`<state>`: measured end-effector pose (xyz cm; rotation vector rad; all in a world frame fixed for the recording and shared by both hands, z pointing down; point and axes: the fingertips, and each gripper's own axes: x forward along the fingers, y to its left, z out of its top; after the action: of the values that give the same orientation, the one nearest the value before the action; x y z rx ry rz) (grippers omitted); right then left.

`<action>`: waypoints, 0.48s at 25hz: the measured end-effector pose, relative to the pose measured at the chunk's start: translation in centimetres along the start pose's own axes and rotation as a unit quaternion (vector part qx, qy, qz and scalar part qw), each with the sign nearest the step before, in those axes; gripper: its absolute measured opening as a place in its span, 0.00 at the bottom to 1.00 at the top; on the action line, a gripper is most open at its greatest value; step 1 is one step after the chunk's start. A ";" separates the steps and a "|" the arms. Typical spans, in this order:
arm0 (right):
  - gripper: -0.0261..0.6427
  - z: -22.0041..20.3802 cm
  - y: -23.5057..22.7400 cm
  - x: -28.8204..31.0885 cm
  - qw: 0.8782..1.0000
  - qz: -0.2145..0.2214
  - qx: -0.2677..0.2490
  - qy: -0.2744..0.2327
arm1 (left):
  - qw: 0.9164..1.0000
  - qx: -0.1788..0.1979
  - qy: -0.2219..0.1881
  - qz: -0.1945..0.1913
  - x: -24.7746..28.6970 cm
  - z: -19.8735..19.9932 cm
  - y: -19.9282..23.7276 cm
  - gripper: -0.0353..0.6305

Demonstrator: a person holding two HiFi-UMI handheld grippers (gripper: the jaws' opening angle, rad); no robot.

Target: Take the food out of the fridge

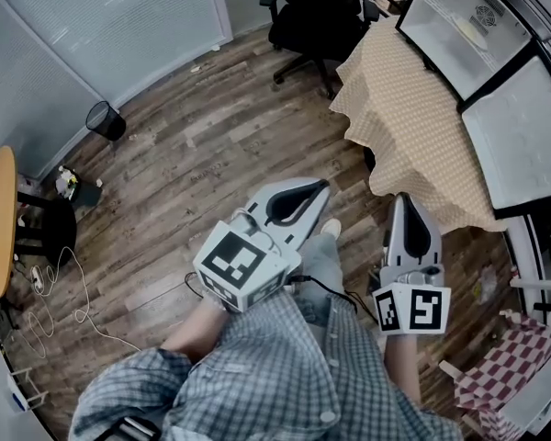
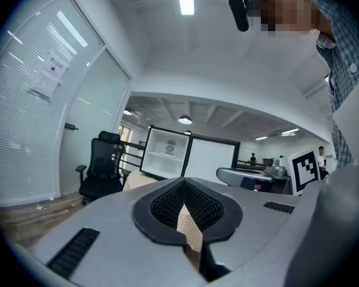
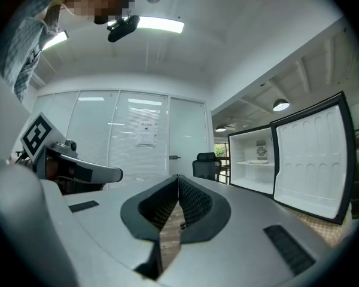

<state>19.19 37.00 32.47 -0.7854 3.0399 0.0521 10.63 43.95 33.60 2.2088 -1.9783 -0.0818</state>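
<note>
**Both grippers shut and short of the open fridge**

The wooden floor [image 1: 193, 154] fills the space beneath and ahead of both sets of jaws, so the person is standing in the open room and has not reached the goal.

Ahead and to the right of the jaws stands the counter [image 1: 404, 127], draped in a checked cloth. It carries the small fridge [image 1: 441, 35] at a height the grippers can meet when held level. The fridge door [image 1: 523, 136] is swung wide, to the right of the right jaws, leaving the white interior open to a straight approach.

A black office chair [image 1: 317, 12] sits farther ahead, just left of the counter and almost in line with the right jaws. It looks clear of the path to the fridge.

The left gripper [image 1: 323, 187] and the right gripper [image 1: 402, 198] are held side by side in front of the person's body and point forward. In each gripper view the ribbed pads meet at the tip with nothing between them. Both pairs of jaws are together and empty, a sensible way to carry them while walking up.

The food [image 3: 257, 161] is a pale, flat item on the fridge's upper shelf, well beyond both jaws and to the right of the right pair. It is too small to identify. My judgement is that the task is at its approach stage. The right gripper looks better placed to reach in, and its jaws would have to part first.
</note>
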 end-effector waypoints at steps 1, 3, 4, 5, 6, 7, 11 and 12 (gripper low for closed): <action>0.05 -0.1 -0.3 0.7 1.000 0.005 0.000 0.000 | 1.000 0.001 -0.001 0.004 0.5 0.1 0.4 0.06; 0.05 -0.4 -0.9 2.2 1.000 0.014 0.000 0.002 | 1.000 0.002 -0.003 0.009 1.8 0.4 1.3 0.06; 0.05 -0.4 -1.2 3.0 1.000 0.018 0.000 0.002 | 1.000 0.004 -0.004 0.011 2.5 0.5 1.8 0.06; 0.05 -0.4 -1.6 3.8 1.000 0.023 -0.002 0.003 | 1.000 0.007 -0.004 0.013 3.2 0.6 2.2 0.06; 0.05 -0.4 -2.1 4.6 1.000 0.027 -0.005 0.003 | 1.000 0.008 -0.004 0.016 3.9 0.8 2.6 0.06; 0.05 -0.4 -2.6 5.4 0.999 0.031 -0.008 0.004 | 1.000 0.008 -0.003 0.018 4.7 0.9 3.1 0.06; 0.05 0.2 -4.8 8.8 0.999 0.040 -0.022 0.003 | 1.000 -0.014 -0.007 0.027 7.7 1.7 5.0 0.06; 0.05 0.3 -5.5 9.7 0.999 0.041 -0.023 0.004 | 0.999 -0.015 -0.009 0.030 8.5 2.0 5.5 0.06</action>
<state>13.36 27.52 31.89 -0.6636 3.0872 0.1204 5.89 34.79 33.17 2.1364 -2.0366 -0.1227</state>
